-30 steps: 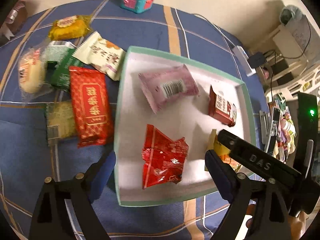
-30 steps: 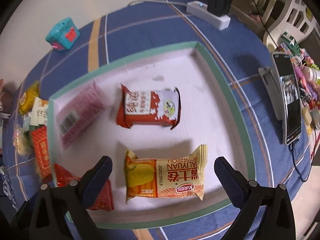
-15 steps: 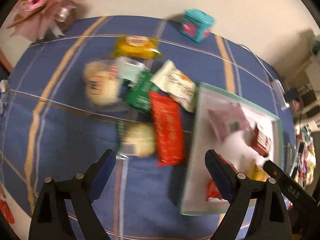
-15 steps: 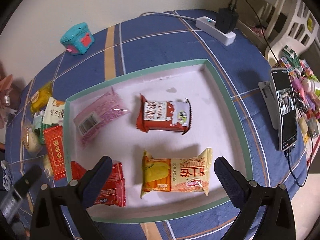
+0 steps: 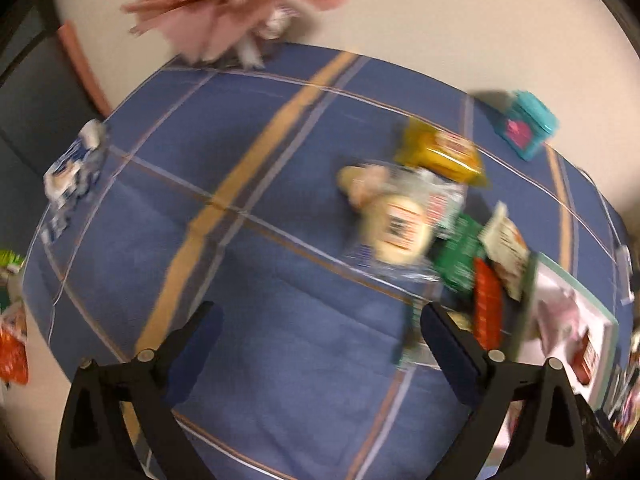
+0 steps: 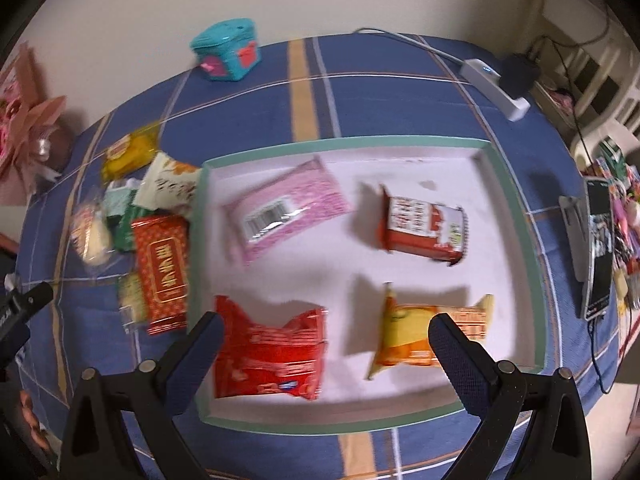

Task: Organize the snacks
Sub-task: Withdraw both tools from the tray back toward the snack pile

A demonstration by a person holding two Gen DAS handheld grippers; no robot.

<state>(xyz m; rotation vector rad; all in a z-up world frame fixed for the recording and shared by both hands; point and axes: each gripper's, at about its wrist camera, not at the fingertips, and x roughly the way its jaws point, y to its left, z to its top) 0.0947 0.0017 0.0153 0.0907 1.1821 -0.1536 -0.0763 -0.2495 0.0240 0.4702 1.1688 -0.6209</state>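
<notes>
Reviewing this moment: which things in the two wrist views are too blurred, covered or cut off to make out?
- Left wrist: motion blur smears the snack pile; no label is readable.
- Left wrist: the tray is cut off at the right edge.
- Right wrist: the right tongs cover part of the yellow-orange packet.
- Right wrist: the pale packet lies mostly under the red-gold packet.

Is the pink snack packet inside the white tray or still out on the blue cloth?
Inside. The pink packet lies flat on the white floor of the tray, within its green rim, beside three other snacks.
</notes>
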